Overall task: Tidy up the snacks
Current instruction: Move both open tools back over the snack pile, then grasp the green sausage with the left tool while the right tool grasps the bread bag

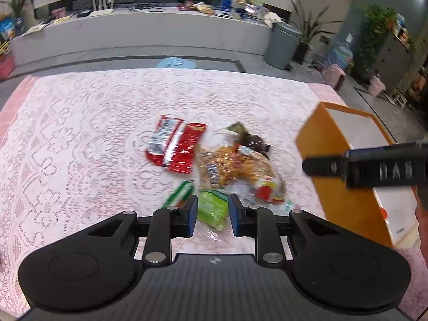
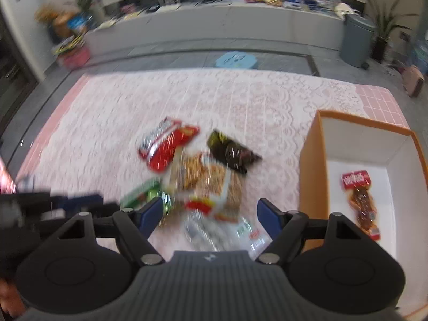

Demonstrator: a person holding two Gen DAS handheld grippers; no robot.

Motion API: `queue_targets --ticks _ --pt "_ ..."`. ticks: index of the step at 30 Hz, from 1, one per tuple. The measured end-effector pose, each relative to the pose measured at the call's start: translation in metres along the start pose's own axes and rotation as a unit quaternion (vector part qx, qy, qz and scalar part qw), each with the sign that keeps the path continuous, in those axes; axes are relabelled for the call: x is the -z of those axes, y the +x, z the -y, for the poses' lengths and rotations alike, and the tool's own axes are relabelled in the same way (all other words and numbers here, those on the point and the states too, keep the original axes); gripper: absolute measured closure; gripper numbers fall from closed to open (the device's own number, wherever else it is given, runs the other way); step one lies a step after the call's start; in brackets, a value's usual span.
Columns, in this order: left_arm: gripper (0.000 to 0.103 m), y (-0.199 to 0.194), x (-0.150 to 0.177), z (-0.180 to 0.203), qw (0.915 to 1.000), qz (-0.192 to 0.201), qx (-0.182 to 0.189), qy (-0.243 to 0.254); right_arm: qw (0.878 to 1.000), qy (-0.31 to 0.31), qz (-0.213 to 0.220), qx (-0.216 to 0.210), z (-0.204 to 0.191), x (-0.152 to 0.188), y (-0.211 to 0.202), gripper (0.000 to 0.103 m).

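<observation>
Both grippers above the snack pile on the bench; orange box at the right.

The left gripper (image 1: 213,215) has its fingers narrowly parted, released, with a green packet (image 1: 212,208) seen between them but not pressed. The right gripper (image 2: 210,214) has its fingers spread wide, grasping nothing, over a clear bread bag (image 2: 211,184). A red packet (image 2: 167,147) and a dark packet (image 2: 232,151) lie on the lace-covered bench (image 2: 107,123). The orange box (image 2: 311,176) holds one red-labelled snack (image 2: 361,200).

"DAS" on the right gripper (image 1: 374,164) body
</observation>
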State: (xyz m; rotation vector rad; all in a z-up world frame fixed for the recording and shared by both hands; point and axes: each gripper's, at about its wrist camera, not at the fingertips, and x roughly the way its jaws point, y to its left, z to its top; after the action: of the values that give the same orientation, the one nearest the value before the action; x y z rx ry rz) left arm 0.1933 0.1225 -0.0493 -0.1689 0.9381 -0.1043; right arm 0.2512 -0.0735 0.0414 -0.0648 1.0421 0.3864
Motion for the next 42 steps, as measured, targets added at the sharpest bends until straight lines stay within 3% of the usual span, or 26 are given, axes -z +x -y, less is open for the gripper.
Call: queue_targets --ticks 5,10,15,23,26,30,33,36,42 --pt "0.075 0.016 0.001 -0.026 0.9996 -0.005 0.014 -0.024 1.0 0.025 0.018 -0.004 -0.012 -0.012 0.028 0.028" --pt "0.075 0.035 0.002 -0.039 0.9995 -0.015 0.017 -0.024 1.0 0.018 0.017 -0.001 -0.015 0.003 0.063 0.03" --pt "0.07 0.05 0.002 -0.043 0.9996 -0.015 0.023 0.002 1.0 0.011 0.013 0.01 -0.005 0.024 0.092 0.04" --pt "0.059 0.068 0.01 -0.045 0.9978 -0.01 0.016 0.063 0.999 -0.034 0.04 0.012 -0.001 0.042 0.107 0.04" --pt "0.059 0.073 0.016 -0.043 0.9964 -0.023 0.006 0.082 0.997 -0.049 0.053 0.024 0.003 0.046 0.105 0.039" --pt "0.059 0.084 0.019 -0.042 0.9946 -0.036 0.004 0.098 0.998 -0.026 0.055 0.008 0.016 0.044 0.104 0.035" --pt "0.059 0.091 0.02 -0.039 0.9931 -0.032 -0.012 0.112 0.999 -0.016 0.051 0.003 0.022 0.041 0.11 0.033" --pt "0.059 0.097 0.021 -0.041 0.9935 -0.029 -0.015 0.109 0.999 -0.019 0.043 0.015 0.021 0.039 0.119 0.025" --pt "0.06 0.101 0.023 -0.045 0.9938 -0.022 -0.021 0.107 1.0 -0.002 0.02 0.004 0.022 0.037 0.132 0.027"
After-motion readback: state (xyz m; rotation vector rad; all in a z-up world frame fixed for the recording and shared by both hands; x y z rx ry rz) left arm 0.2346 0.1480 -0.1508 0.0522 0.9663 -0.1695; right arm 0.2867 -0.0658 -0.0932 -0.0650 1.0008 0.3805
